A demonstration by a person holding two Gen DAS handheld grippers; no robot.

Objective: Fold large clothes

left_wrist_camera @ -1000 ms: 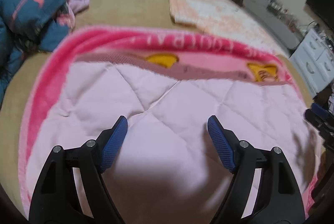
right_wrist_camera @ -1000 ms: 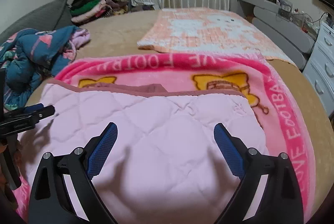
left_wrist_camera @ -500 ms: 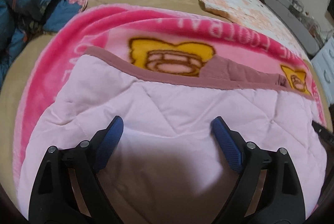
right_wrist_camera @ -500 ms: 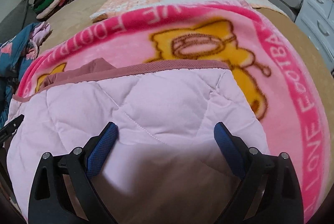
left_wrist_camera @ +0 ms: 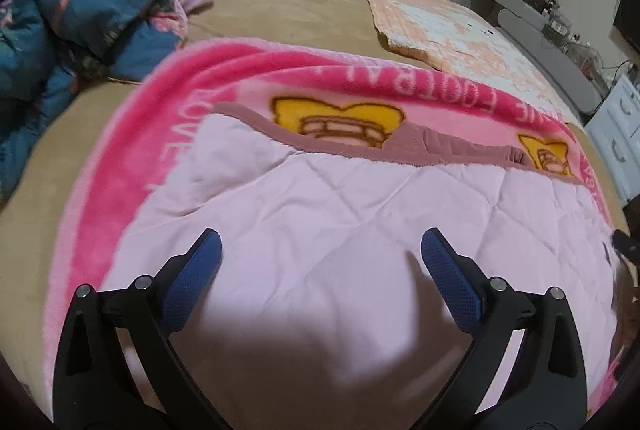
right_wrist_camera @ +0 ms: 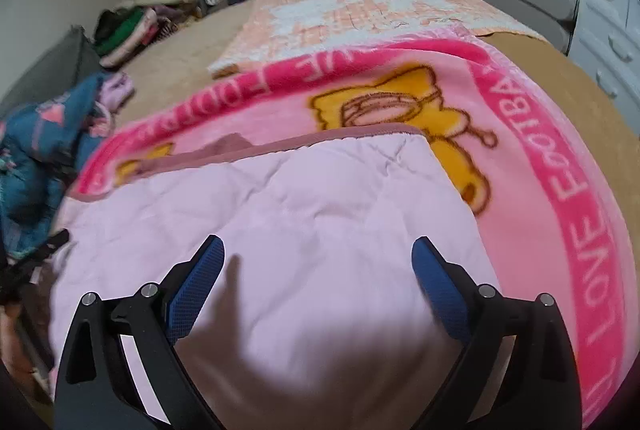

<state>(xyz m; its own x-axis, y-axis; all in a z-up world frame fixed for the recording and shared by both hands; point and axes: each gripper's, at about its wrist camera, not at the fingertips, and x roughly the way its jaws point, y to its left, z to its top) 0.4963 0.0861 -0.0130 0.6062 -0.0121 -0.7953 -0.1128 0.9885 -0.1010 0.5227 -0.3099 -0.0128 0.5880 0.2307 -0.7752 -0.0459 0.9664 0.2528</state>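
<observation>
Quilted pale-pink garment with a dusty-rose ribbed edge [left_wrist_camera: 360, 213] lies spread on a bright pink fleece blanket with yellow cartoon figures [right_wrist_camera: 560, 165], on a tan bed [left_wrist_camera: 280, 9]. My left gripper [left_wrist_camera: 320, 258] and right gripper [right_wrist_camera: 318, 262] hover over it, fingers spread wide, holding nothing.

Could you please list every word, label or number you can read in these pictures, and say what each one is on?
"LOVE FOOTBA": white letters on the hot pink border of the fleece blanket, right side; cut off after that.
"LOVE": same border, left side.
Far border lettering: upside down, partly blurred.
No other text is legible.
</observation>
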